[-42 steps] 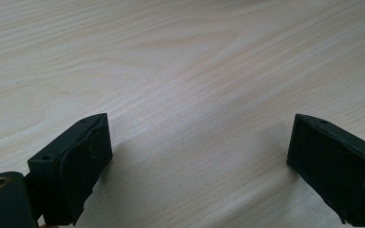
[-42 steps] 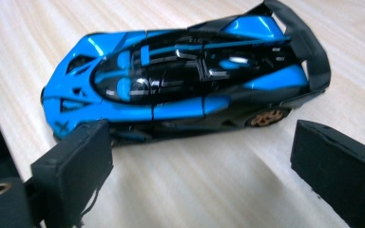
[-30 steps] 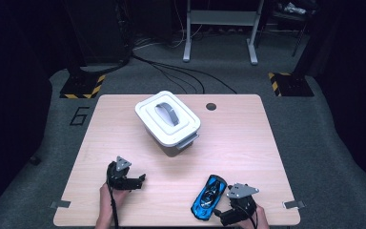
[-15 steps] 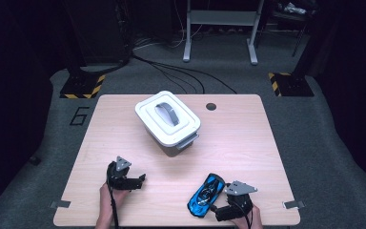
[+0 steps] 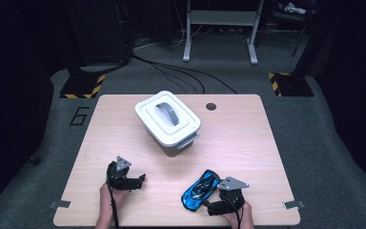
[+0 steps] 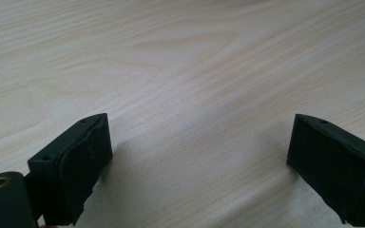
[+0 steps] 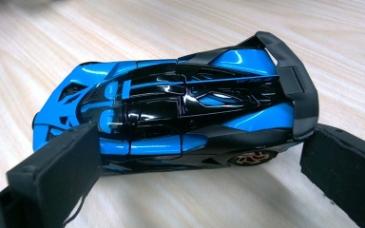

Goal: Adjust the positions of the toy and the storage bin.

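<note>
— What have you got on the desk right now?

— From the high view, I have the right gripper (image 5: pixel 208 206) low at the near edge of the pale wooden desk (image 5: pixel 248 143), towards the near right corner. Just beyond it lies the glossy blue and black toy sports car (image 5: pixel 200 189), flat on its wheels and set at a slant to that edge.

— Is the car gripped?

— No. In the right gripper view my two black jaws stand wide, one by the car's nose and one by its tail under the black rear wing, and the car (image 7: pixel 171 114) lies crosswise just past them. The pads are not pressing on it; whether the jaw by the nose brushes the bodywork I cannot tell.

— And your other hand?

— The left gripper (image 5: pixel 140 179) rests near the near left corner, well apart from the car. In the left gripper view its jaws are spread wide with only bare wood grain between them, so it holds nothing.

— Anything else up there?

— A white rectangular plastic box with a grey handle on its lid (image 5: pixel 167 121) sits near the middle of the desk, towards the far edge, lid on. A small round dark hole (image 5: pixel 211 106) lies by the far edge, right of the box.
</note>
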Demonstrator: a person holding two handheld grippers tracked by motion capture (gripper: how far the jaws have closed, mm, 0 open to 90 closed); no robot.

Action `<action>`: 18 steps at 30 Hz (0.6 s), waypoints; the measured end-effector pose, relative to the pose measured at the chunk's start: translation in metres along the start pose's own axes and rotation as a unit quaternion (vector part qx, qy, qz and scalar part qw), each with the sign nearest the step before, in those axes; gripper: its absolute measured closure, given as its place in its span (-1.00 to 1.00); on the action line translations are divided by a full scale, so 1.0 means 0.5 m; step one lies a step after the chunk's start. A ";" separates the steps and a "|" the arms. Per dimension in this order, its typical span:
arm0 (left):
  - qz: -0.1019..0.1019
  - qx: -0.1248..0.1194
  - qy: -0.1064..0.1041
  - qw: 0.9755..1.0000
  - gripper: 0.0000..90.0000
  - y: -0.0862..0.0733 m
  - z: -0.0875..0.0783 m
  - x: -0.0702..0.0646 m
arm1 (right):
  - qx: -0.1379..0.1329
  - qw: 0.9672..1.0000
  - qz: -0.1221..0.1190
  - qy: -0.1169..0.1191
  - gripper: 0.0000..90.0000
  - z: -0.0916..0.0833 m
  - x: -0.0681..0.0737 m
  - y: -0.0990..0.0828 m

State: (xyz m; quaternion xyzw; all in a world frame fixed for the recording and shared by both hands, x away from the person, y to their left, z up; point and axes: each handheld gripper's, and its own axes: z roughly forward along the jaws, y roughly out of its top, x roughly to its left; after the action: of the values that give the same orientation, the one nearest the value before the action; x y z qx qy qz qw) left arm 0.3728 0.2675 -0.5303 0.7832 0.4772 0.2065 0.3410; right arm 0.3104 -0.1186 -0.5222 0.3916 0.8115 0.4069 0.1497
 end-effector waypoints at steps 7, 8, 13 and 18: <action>-0.001 0.000 0.000 1.000 -0.82 0.001 0.001 -0.001 | -0.005 1.000 0.005 -0.014 -1.00 0.046 0.012 0.045; 0.002 -0.001 0.002 1.000 -0.82 0.001 0.001 -0.002 | -0.008 1.000 0.008 -0.010 -1.00 0.050 0.012 0.050; 0.003 -0.002 0.000 1.000 -0.81 0.001 0.001 -0.002 | -0.005 1.000 0.000 -0.015 -1.00 0.083 0.037 0.090; 0.004 -0.003 0.000 1.000 -0.81 0.001 0.001 -0.002 | -0.005 1.000 0.001 -0.009 -1.00 0.086 0.030 0.092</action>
State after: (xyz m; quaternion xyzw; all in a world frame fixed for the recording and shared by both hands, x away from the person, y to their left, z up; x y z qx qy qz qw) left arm 0.3728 0.2663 -0.5304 0.7839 0.4737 0.2093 0.3424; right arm 0.3484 -0.0671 -0.5121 0.3958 0.8078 0.4072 0.1583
